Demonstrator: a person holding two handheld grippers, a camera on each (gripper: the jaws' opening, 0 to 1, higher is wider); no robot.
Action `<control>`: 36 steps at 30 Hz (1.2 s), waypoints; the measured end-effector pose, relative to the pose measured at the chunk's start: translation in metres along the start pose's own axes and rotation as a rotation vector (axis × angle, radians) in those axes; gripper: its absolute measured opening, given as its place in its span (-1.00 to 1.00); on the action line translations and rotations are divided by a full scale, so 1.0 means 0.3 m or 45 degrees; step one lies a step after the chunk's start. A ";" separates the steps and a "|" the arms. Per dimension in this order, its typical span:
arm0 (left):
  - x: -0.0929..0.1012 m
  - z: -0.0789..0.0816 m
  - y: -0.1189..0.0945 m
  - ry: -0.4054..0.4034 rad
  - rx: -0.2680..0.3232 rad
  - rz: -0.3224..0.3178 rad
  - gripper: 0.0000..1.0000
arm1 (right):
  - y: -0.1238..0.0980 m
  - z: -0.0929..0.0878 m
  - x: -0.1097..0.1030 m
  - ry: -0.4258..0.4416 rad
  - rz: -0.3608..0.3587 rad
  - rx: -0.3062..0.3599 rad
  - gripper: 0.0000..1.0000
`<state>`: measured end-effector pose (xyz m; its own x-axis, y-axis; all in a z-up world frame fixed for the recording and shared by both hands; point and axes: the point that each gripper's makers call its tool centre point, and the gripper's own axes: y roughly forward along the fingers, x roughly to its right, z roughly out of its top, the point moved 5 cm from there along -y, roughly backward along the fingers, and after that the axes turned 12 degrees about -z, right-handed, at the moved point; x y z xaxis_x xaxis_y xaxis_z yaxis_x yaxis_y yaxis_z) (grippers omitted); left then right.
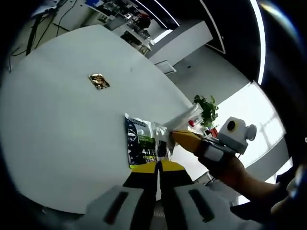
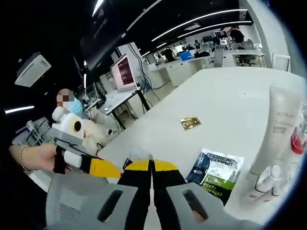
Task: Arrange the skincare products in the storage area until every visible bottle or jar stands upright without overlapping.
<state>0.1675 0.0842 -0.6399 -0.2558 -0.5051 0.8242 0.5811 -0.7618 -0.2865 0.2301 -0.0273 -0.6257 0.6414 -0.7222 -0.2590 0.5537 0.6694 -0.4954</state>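
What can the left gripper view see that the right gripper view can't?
The left gripper view alone has a green plant beyond the table's far edge. The right gripper view alone has a tall white tube standing upright and a computer monitor. Both share the white table, the dark sachet lying flat, and the small gold packet.

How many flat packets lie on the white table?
2. A L'Oreal sachet lies just ahead of the right gripper, beside the white tube. A small gold packet lies farther out alone. More may be hidden behind the grippers.
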 end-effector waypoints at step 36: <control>-0.260 -0.050 0.105 0.073 -0.245 0.276 -1.00 | 0.262 -0.226 0.081 -0.279 -0.122 -0.326 -0.98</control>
<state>0.1941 0.0934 -0.7206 -0.1881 -0.6827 0.7061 0.4714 -0.6934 -0.5449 0.2532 -0.0041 -0.7270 0.7073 -0.7062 -0.0308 0.4835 0.5151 -0.7077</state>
